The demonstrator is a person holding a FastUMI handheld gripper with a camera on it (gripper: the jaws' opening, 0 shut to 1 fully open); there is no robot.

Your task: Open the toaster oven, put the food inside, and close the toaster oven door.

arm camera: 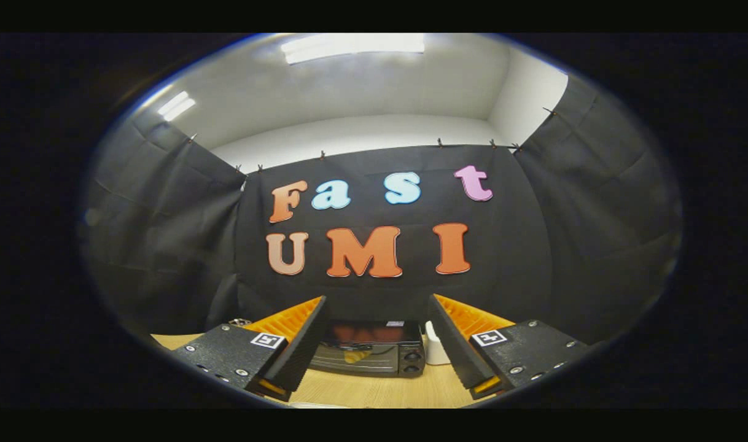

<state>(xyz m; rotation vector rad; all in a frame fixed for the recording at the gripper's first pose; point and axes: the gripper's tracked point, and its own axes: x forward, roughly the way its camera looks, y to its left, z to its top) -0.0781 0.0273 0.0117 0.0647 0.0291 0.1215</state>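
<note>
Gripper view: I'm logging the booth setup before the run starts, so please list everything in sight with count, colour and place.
toaster oven: one, black, door shut, on the table beyond and between the fingers.
white object: one, beside the oven's knob side; too hidden to identify.
table: one, light wood, under the oven.
ceiling light: one, white, overhead.
gripper: one, fingers spread wide, holding nothing.

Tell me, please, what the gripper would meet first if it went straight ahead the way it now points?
Most likely the toaster oven, which stands on the wooden table beyond the open gripper, framed between its fingers. Nothing lies between them and the oven, though the distance is hard to judge.
</note>
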